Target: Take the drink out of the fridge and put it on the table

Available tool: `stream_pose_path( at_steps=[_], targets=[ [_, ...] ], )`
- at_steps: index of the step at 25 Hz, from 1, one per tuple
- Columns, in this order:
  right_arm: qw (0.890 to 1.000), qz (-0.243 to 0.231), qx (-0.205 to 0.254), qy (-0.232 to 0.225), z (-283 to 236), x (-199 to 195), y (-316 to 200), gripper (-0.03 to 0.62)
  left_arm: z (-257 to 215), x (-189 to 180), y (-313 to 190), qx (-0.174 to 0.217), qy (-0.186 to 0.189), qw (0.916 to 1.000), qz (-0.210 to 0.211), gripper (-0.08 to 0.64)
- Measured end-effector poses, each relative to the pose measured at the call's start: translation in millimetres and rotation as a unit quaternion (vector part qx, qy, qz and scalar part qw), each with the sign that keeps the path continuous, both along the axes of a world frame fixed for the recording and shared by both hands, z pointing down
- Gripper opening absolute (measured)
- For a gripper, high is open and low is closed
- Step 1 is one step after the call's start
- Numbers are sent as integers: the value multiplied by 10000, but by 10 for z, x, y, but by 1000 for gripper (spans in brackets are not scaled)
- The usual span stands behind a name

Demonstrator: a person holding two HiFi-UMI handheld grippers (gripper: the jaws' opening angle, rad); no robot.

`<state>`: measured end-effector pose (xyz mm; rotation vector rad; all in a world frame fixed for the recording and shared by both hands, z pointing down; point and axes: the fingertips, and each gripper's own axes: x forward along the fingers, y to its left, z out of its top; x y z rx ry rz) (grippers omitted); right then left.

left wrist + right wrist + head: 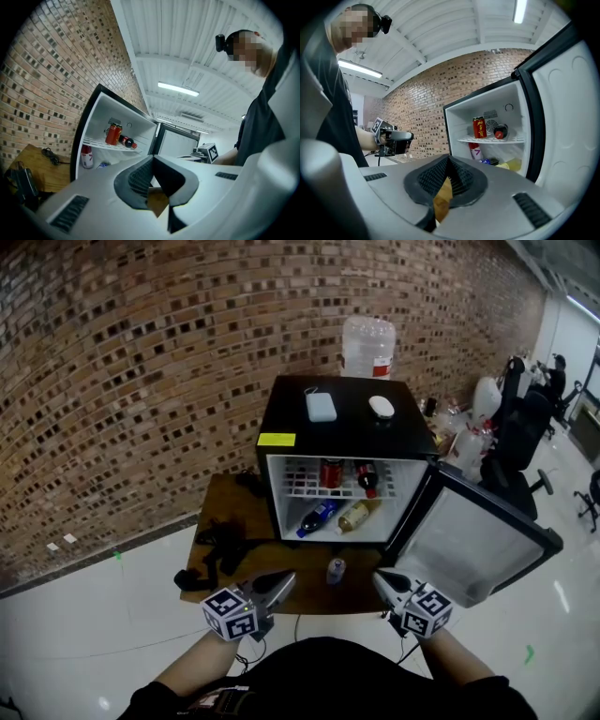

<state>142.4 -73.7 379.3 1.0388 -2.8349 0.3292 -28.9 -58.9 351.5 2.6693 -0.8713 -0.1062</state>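
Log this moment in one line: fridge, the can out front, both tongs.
fridge: door open | can: upright on table, before fridge | left tongs: shut, empty | right tongs: shut, empty

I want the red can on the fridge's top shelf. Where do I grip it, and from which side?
Take the red can round its middle, straight in from the open front, tongs level. It stands upright on the wire shelf with room on its left. A bottle lies just to its right, so the left tongs probably suit. They are shut now: open them first.
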Motion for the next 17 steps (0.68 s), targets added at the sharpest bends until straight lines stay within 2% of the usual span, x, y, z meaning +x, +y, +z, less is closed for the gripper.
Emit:
stream_pose_path(
  at_steps=[17],
  targets=[
    [9999, -90, 38, 55, -11, -4, 36, 2, -4, -39, 36, -11, 1, 10000, -14, 0]
  ],
)
